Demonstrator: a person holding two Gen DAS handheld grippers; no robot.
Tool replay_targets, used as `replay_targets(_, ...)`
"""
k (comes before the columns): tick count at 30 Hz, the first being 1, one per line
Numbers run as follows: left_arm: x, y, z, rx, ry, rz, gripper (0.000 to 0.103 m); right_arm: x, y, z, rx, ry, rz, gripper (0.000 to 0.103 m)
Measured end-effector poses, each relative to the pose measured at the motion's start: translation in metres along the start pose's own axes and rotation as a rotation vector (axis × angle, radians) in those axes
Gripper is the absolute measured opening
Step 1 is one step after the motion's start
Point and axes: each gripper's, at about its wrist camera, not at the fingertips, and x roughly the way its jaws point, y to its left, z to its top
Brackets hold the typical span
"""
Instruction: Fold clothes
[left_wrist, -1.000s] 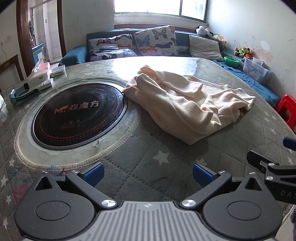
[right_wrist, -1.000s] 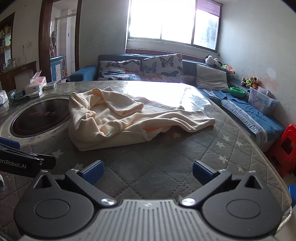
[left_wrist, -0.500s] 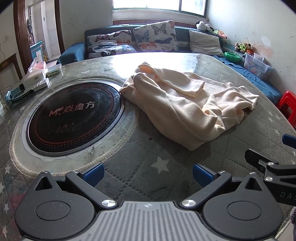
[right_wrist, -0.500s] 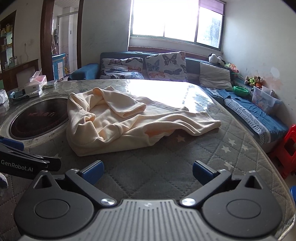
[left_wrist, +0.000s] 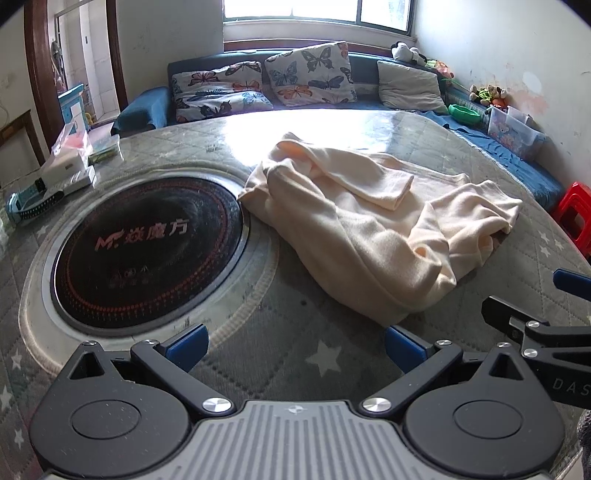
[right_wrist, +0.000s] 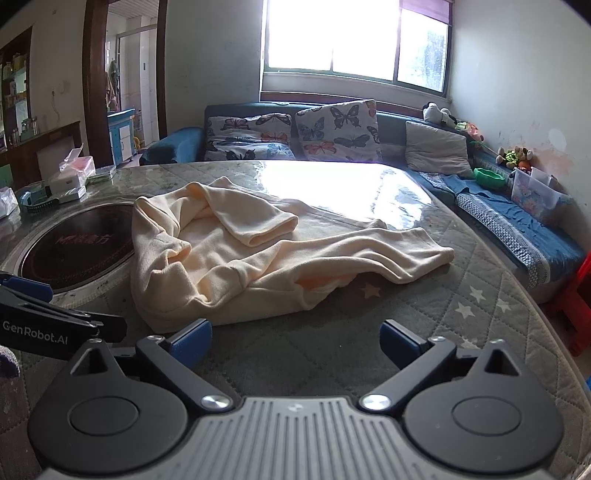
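Note:
A crumpled cream garment lies on the round quilted table, right of the black hotplate; it also shows in the right wrist view. My left gripper is open and empty, just short of the garment's near edge. My right gripper is open and empty, its left fingertip close to the garment's near hem. The right gripper shows at the right edge of the left wrist view; the left one shows at the left edge of the right wrist view.
A round black hotplate is set into the table's left half. Boxes and a tissue pack sit at the far left edge. A blue sofa with butterfly cushions stands behind. A red stool stands at the right.
Both grippers have moved forward toward the garment, which now looks nearer in both views. The garment has not moved. Both stay open.

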Motion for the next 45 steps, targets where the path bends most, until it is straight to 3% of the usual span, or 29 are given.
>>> replay_targets(13,-0.003,0.009,0.047,0.012,-0.07,-0.009,0.103,0.019,-0.008,0.03,0.014,0.018,0.076,0.078)
replay_targets(18,0.008,0.013,0.075,0.033,-0.098,0.039,0.102,0.033,-0.016,0.052,0.045,0.031,0.119,0.07)
replay_targets(23,0.032,0.015,0.098,0.009,-0.076,0.055,0.095,0.052,-0.017,0.066,0.054,0.05,0.148,0.061)
replay_targets(28,0.06,0.017,0.118,0.011,-0.033,0.048,0.092,0.072,-0.011,0.07,0.048,0.09,0.184,0.06)
replay_targets(30,0.074,0.017,0.122,0.022,-0.003,0.058,0.087,0.078,-0.009,0.07,0.052,0.105,0.194,0.058)
replay_targets(34,0.1,0.02,0.125,0.034,0.071,0.046,0.066,0.087,-0.007,0.069,0.059,0.125,0.208,0.056)
replay_targets(37,0.111,0.027,0.125,0.015,0.101,0.009,0.037,0.092,-0.006,0.07,0.058,0.135,0.211,0.052)
replay_targets(40,0.109,0.034,0.122,-0.009,0.088,-0.028,0.018,0.094,-0.007,0.069,0.06,0.147,0.215,0.047)
replay_targets(43,0.098,0.039,0.115,-0.013,0.065,-0.031,0.006,0.094,-0.008,0.067,0.059,0.153,0.218,0.04)
replay_targets(45,0.09,0.044,0.108,-0.021,0.057,-0.034,0.004,0.093,-0.008,0.065,0.056,0.156,0.22,0.038)
